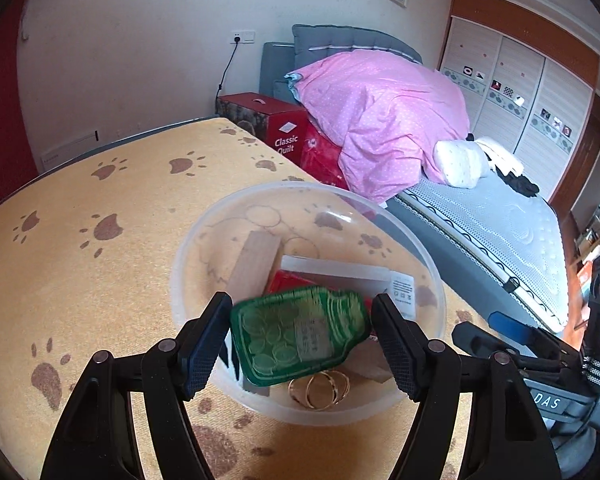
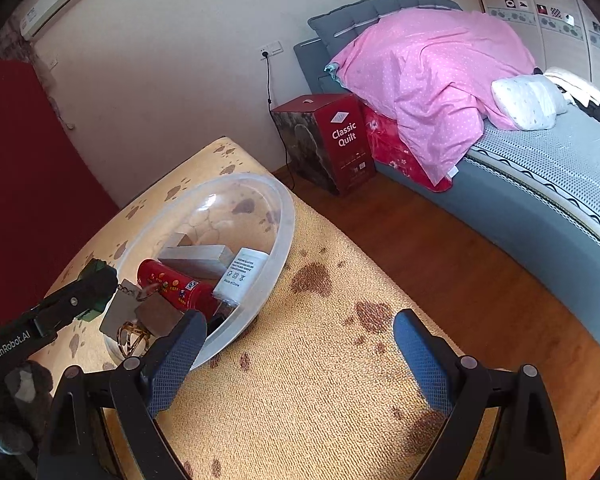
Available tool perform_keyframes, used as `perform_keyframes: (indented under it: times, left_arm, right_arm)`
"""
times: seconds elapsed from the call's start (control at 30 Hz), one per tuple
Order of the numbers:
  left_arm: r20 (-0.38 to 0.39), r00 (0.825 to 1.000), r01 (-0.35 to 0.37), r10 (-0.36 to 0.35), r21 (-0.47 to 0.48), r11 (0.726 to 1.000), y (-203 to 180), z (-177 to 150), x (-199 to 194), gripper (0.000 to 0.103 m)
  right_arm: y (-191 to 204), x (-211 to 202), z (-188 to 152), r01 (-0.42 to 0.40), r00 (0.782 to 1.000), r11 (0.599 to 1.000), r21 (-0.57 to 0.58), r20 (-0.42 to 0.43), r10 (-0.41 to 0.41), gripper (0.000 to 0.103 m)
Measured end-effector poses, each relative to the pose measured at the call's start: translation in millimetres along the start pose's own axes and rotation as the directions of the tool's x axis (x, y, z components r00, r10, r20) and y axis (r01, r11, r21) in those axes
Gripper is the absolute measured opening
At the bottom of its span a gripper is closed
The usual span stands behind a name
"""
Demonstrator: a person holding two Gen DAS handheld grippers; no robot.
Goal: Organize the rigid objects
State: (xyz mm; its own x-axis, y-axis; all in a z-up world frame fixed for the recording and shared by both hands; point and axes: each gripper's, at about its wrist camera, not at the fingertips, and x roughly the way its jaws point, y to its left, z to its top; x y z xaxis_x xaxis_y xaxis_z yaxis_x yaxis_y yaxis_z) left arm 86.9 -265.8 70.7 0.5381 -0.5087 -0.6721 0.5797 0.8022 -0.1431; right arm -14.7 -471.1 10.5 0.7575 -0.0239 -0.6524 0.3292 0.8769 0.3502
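1. Holding the green flat bottle point(image 1: 300, 334) between its pads, the left gripper point(image 1: 301, 338) is clamped on it above the clear bowl point(image 1: 188, 248).
2. Lower the bottle toward the bowl's 6 o'clock side before letting go; a drop from height could knock the gold rings point(image 1: 319, 390).
3. Keep the right gripper point(image 2: 300, 360) clear: its jaws stand apart and empty at the bowl's 4 o'clock.
4. The bottle looks translucent green, embossed with circles, and carries a pale label.
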Motion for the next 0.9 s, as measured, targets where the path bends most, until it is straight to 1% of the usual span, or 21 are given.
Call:
perform_keyframes:
  times: [0.03,0.07,0.1,0.17,0.27,0.37,0.47,0.53,0.67,0.77,0.9]
  left_arm:
    - [-0.002,1.000,0.008,-0.008,0.000,1.000,-0.6,-0.2,1.3,0.075]
    - [-0.005,1.000,0.010,-0.010,-0.003,1.000,-0.2,-0.9,2.5,0.078]
    - [-0.007,1.000,0.005,-0.005,-0.006,1.000,0.9,-1.9,3.5,0.079]
    - [-0.015,1.000,-0.007,0.007,-0.013,1.000,5.1,-4.3,4.7,0.079]
    - [-0.014,1.000,-0.001,0.000,-0.035,0.999,12.5,-7.9,1.5,0.079]
    - [0.001,1.000,-0.030,0.030,-0.020,0.999,14.7,-11.3,-4.3,0.079]
    - [0.014,0.999,-0.033,0.033,-0.008,0.999,15.1,-14.8,-11.6,0.079]
    - [0.018,0.999,-0.048,0.048,0.001,0.999,14.6,-17.4,-14.1,0.079]
    - [-0.002,0.996,-0.094,0.094,0.020,0.995,16.0,-22.7,-7.9,0.079]
    - [-0.018,0.996,-0.092,0.092,0.015,0.996,17.3,-24.1,-0.4,0.079]
    - [-0.022,0.994,-0.106,0.107,0.032,0.994,15.4,-21.8,10.6,0.080]
  right_arm:
    - [-0.5,0.5,-0.3,0.000,1.000,1.000,0.001,-0.002,0.000,0.097]
    - [-0.8,1.0,-0.4,0.001,1.000,1.000,0.001,-0.004,-0.001,0.097]
    - [-1.6,1.4,0.3,0.001,1.000,1.000,0.002,-0.004,-0.001,0.097]
    - [-1.9,1.4,0.4,0.001,1.000,1.000,0.003,-0.005,-0.001,0.097]
    - [-2.4,1.7,0.3,0.002,1.000,1.000,0.005,-0.006,-0.002,0.097]
    - [-2.5,2.3,-1.0,0.003,1.000,1.000,0.003,-0.009,-0.003,0.097]
    - [-1.5,2.1,-2.1,0.002,1.000,1.000,-0.001,-0.011,-0.002,0.097]
    - [-0.7,1.6,-3.4,0.001,1.000,1.000,-0.004,-0.012,-0.001,0.097]
    - [-1.3,-0.4,-3.1,0.000,1.000,1.000,-0.006,-0.007,0.000,0.097]
    - [-0.7,-1.1,-2.8,-0.002,1.000,1.000,-0.006,-0.004,0.002,0.097]
    - [1.3,-1.2,-2.4,-0.006,1.000,1.000,-0.009,-0.003,0.006,0.097]
